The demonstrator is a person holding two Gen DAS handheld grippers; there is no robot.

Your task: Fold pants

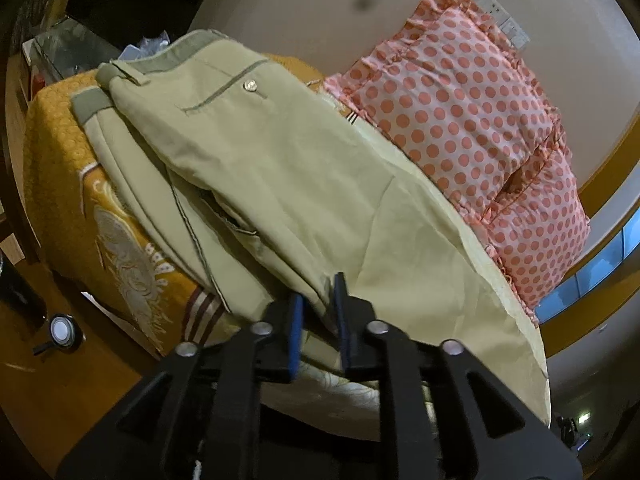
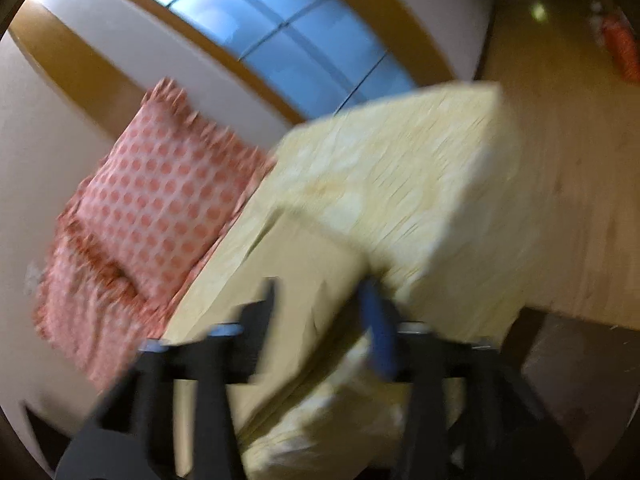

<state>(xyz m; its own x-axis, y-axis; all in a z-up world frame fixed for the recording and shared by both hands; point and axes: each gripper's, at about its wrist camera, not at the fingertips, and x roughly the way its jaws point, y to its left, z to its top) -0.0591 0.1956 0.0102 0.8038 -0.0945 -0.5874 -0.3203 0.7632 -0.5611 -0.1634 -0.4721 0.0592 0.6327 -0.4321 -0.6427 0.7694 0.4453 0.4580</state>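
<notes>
In the left wrist view the left gripper (image 1: 318, 312) has its jaws pinching a fold of the khaki pants (image 1: 256, 168) at the near end of the garment. The pants stretch away ahead of the jaws across the bed (image 1: 56, 136), the waistband farthest off, one rear pocket with a single metal button (image 1: 251, 86) facing up. To the left of the jaws the orange patterned bedspread drops over the bed's edge to a wooden floor (image 1: 44, 384), where one small round black object (image 1: 61, 330) sits. To the right of the jaws the trouser leg's edge runs along two pink polka-dot pillows (image 1: 472, 120), stacked against the wall; beyond them is a window (image 1: 592, 272). No writing can be read. In the right wrist view, which is blurred, the right gripper (image 2: 320, 312) has a flat panel of the pants (image 2: 300, 280) between its jaws, but whether they grip it I cannot tell. Ahead of the jaws lies the pale yellow bed corner (image 2: 420, 168), its edge falling to open wooden floor (image 2: 568, 200) on the right; the pillows (image 2: 152, 200) lie to the left, the window (image 2: 280, 28) beyond.
</notes>
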